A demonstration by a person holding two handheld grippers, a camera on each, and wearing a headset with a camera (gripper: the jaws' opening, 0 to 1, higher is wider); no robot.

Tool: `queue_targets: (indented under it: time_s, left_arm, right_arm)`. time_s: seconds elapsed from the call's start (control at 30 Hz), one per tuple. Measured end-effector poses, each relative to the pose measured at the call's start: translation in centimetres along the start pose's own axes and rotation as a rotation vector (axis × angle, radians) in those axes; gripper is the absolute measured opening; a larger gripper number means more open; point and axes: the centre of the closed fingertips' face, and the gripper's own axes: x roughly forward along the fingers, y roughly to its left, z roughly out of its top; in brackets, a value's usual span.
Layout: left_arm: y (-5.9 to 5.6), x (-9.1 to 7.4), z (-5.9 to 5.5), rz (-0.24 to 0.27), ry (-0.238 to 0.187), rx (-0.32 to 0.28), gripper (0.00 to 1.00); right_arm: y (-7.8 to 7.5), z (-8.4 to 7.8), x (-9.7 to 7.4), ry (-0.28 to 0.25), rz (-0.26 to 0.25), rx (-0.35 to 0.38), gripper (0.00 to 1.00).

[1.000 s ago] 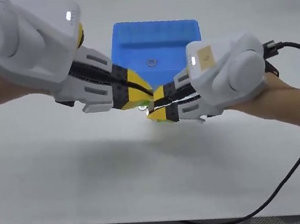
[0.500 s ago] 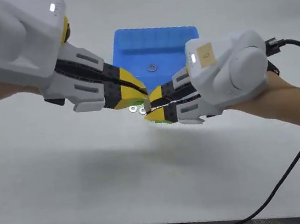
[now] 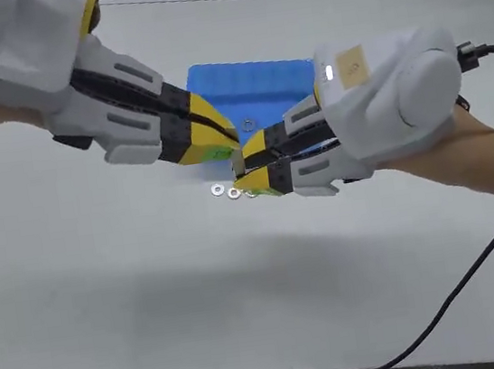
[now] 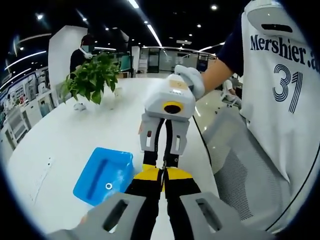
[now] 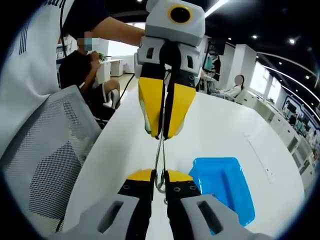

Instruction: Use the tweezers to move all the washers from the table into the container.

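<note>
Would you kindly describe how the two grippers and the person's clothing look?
Both the left gripper and right gripper have bulky white housings, grey ribbed plates and black jaws tipped yellow. A black cable trails from the right. The person wears a white jersey numbered 31.

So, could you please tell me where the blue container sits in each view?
Head view: container upper centre.
Left gripper view: container lower left.
Right gripper view: container lower right.
Shared landmark: the white table under it.
</note>
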Motion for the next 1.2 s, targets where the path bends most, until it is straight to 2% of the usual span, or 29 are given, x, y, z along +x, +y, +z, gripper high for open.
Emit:
queue_targets:
  time_s: [0.37,0.5,0.7,0.87,1.0,1.2]
  left_arm:
    - [1.1,-1.1,1.8,0.002,0.018,0.053,0.06]
    - [2.0,-1.4,2.3,0.012,0.024,0.076,0.06]
    - [3.8,-1.2,2.8,0.026,0.028,0.100,0.06]
    - [5.8,-0.6,3.2,0.031,0.032,0.130,0.05]
    - [7.4,0.3,3.1,0.032,0.025,0.147,0.05]
    - [9.4,2.2,1.6,0.039,0.034,0.135,0.05]
  right_arm:
    - [-2.0,2.0,-0.8,-0.018,-0.028,-0.036,0.09]
    - [-3.0,2.2,-1.0,-0.015,-0.036,-0.056,0.09]
    - [-5.1,2.0,-1.3,-0.012,-0.063,-0.068,0.09]
    - [-7.0,1.5,-1.6,-0.009,-0.091,-0.066,0.09]
    - [-8.9,0.1,-1.8,0.001,-0.112,-0.070,0.09]
    - [-10.6,-2.9,-1.0,0.046,-0.108,-0.052,0.09]
